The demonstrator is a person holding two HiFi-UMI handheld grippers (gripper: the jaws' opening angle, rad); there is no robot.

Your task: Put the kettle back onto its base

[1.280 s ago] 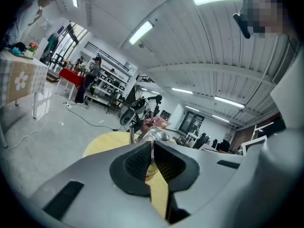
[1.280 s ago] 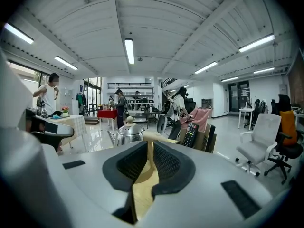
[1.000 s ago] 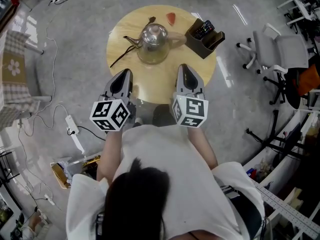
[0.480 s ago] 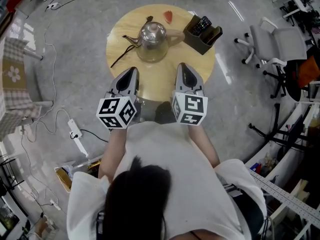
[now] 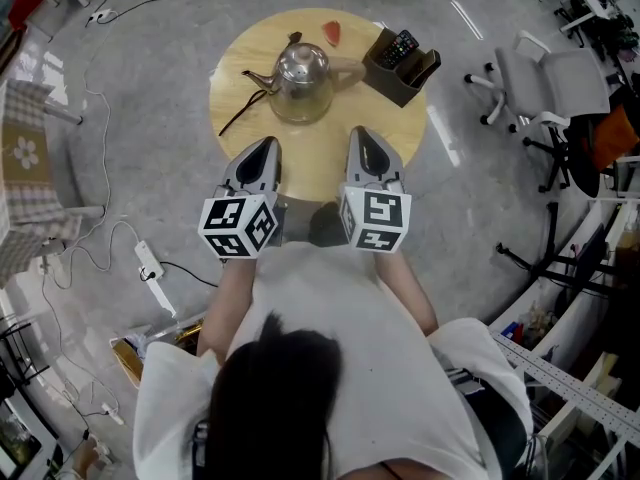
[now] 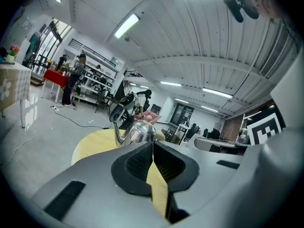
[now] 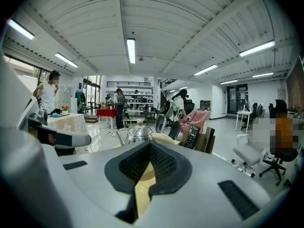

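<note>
The left gripper (image 5: pixel 267 146) and the right gripper (image 5: pixel 358 134) are hovering side by side over the near edge of the round table (image 5: pixel 330 163), and both are pointing across it. The fingers of each one are pressed together, and nothing is sitting between them. The kettle (image 5: pixel 303 71) is standing straight ahead of the fingertips, well apart from them, a bit past the middle of the table. Its spout is pointing off to the left gripper's side and its handle is sticking out toward the right gripper's side. It looks like it is already resting on its round base (image 5: pixel 300 116), with the cord (image 5: pixel 238 118) running from there toward the left fingers, but I cannot tell if it is sitting flat. If it is needing a fix, the right fingers should be spreading wide first, then going slowly forward to the handle and pinching it firmly. The kettle should be coming straight down, upright, onto the middle of the base so it is not wobbling. Beyond the right fingers, beside the kettle, a box (image 5: pixel 410 76) is holding a remote (image 5: pixel 400 46), so the right gripper should be steering clear of it.
</note>
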